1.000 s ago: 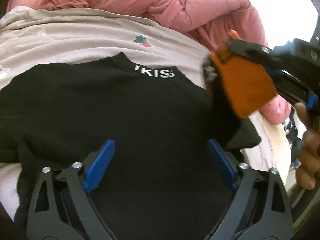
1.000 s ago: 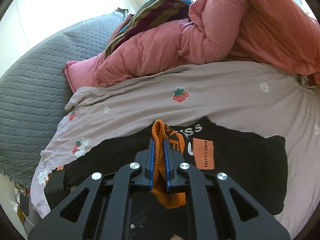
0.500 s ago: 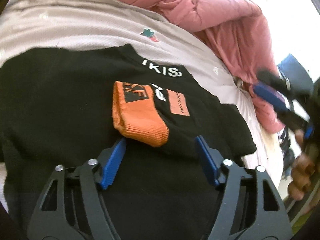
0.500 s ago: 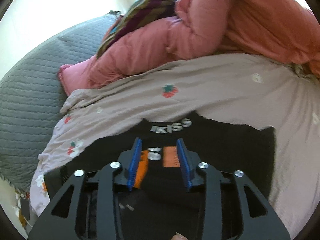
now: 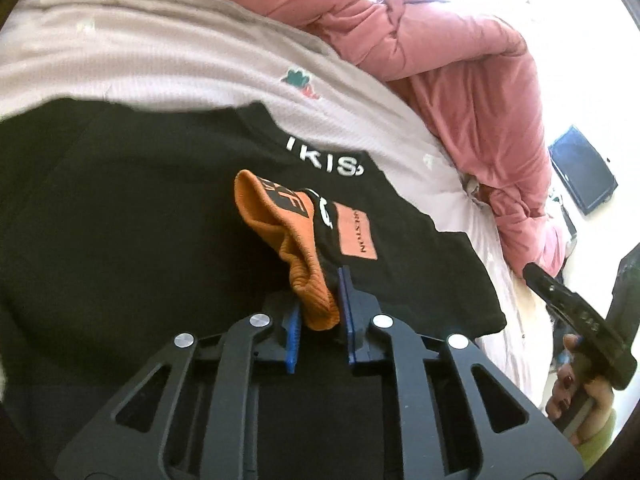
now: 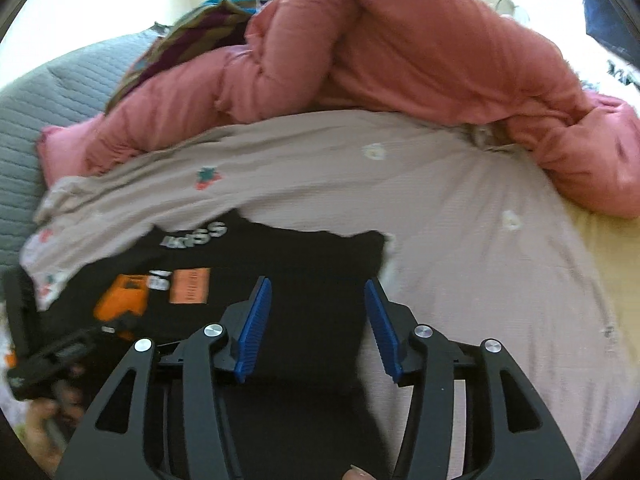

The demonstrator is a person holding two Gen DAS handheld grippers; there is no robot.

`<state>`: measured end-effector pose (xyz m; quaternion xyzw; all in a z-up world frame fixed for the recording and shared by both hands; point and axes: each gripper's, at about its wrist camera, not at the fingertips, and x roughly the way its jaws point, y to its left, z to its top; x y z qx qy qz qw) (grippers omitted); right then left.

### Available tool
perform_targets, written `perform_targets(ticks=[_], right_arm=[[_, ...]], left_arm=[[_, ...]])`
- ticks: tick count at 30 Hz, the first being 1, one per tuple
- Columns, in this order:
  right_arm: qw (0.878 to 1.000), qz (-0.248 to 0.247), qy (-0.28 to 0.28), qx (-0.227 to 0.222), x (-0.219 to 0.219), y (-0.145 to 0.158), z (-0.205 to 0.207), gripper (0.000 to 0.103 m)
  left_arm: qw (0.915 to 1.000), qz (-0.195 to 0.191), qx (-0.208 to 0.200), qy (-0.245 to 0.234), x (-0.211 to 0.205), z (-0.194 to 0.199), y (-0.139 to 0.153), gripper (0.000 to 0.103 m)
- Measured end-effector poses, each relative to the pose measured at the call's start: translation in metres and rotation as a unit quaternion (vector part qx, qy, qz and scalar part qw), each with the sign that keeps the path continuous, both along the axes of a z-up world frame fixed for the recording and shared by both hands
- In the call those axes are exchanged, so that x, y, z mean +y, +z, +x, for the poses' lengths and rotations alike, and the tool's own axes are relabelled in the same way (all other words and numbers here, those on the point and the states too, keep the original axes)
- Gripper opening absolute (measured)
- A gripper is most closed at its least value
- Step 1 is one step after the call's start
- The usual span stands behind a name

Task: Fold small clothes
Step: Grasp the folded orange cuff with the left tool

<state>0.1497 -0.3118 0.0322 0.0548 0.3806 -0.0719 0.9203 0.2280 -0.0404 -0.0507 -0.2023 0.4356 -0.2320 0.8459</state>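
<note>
A black sweater (image 5: 168,216) lies spread flat on a pale bedsheet (image 5: 168,60) printed with small strawberries, and one sleeve with an orange cuff (image 5: 296,256) is folded across its chest. The left gripper (image 5: 318,312) has just been closing and now pinches that cuff, the ribbed knit bunched between its blue pads. The right gripper (image 6: 316,320) has just been opening; its jaws stand apart over the sweater's right edge with nothing between them. The sweater looks soft, light and limp, so it will likely sag and drag rather than hold a shape; the thick ribbed cuff and the hems seem the surest places to grip, since they bunch without slipping, while the flat middle of the body offers little to catch. Lifting by one point alone would probably pull the fold askew. Counted: one sweater, one orange cuff in view, one orange patch (image 5: 356,230) on the chest, two grippers, one pink quilt (image 6: 400,60) heaped behind, one grey pillow (image 6: 36,120), and one striped cloth (image 6: 192,28) on top of the quilt.
</note>
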Motion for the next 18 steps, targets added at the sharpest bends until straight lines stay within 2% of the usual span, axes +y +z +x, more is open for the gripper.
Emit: perform_targets(ticks=[1,7,11,13,16,18], right_arm=[[1.0,-0.009,0.002,0.002,0.001,-0.002,-0.001,0.048],[1.0,-0.007,0.01,0.017,0.003,-0.013,-0.003,0.048],[0.999,-0.031,0.02,0.023,0.017,-0.016,-0.001,0.048],[0.998,-0.045,0.031,0.026,0.025,-0.018,-0.001,0.048],[0.998,-0.052,0.04,0.024,0.033,-0.019,-0.001,0.056],[0.997,-0.05,0.046,0.024,0.036,-0.019,0.0,0.057]], left_arm=[[1.0,0.006,-0.007,0.002,0.001,-0.001,0.004,0.004],[0.998,0.034,-0.045,0.029,0.025,-0.005,0.029,0.004],[0.9963,0.043,-0.054,0.052,0.046,-0.006,0.041,0.004],[0.996,0.044,-0.053,0.056,0.055,-0.007,0.043,0.004],[0.9972,0.045,-0.037,0.047,0.059,-0.006,0.04,0.005],[0.9975,0.045,-0.029,0.046,0.061,-0.006,0.038,0.006]])
